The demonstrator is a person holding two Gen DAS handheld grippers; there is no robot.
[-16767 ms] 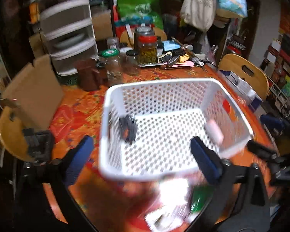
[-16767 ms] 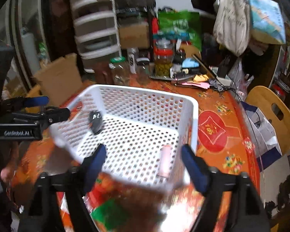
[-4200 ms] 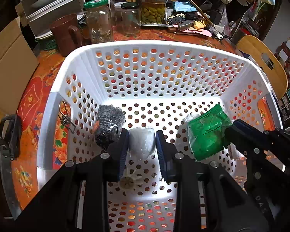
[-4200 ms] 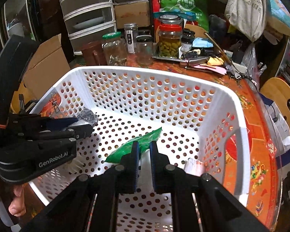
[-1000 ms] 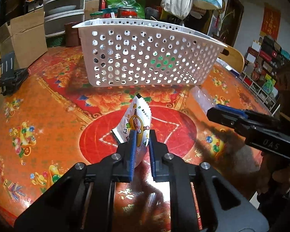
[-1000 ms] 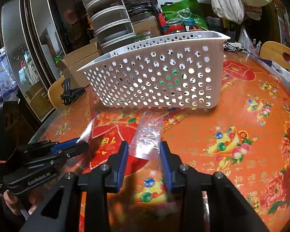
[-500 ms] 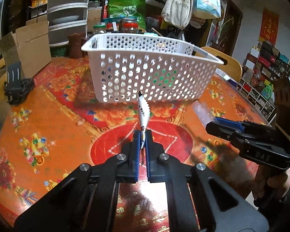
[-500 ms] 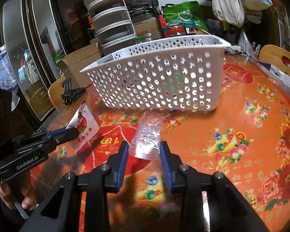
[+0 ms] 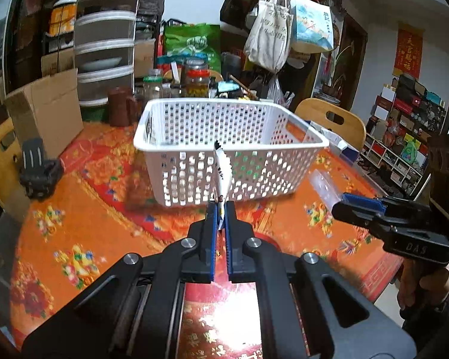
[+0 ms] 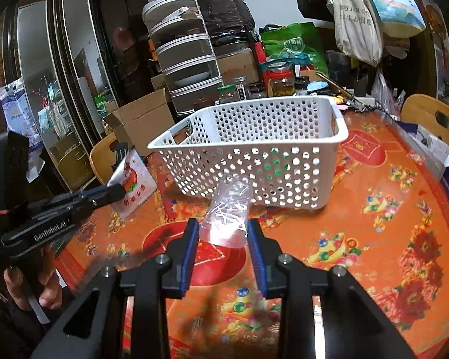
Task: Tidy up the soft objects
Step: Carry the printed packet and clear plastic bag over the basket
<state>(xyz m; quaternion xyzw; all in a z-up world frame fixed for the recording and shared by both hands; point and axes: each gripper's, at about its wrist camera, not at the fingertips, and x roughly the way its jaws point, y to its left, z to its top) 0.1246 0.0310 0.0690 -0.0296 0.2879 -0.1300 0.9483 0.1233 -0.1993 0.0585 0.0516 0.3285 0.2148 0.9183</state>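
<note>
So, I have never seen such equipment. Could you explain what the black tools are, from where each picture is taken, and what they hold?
No robot here: a person holds a hand-operated two-finger gripper in each hand, with a wide-angle camera on each looking along its fingers. In the left camera's picture, the left gripper is shut on a white snack packet. In the right camera's, the right gripper pinches a clear plastic bag. Each camera also sees the other gripper. Ahead, a white perforated basket stands on the orange-patterned table, something green inside.
</note>
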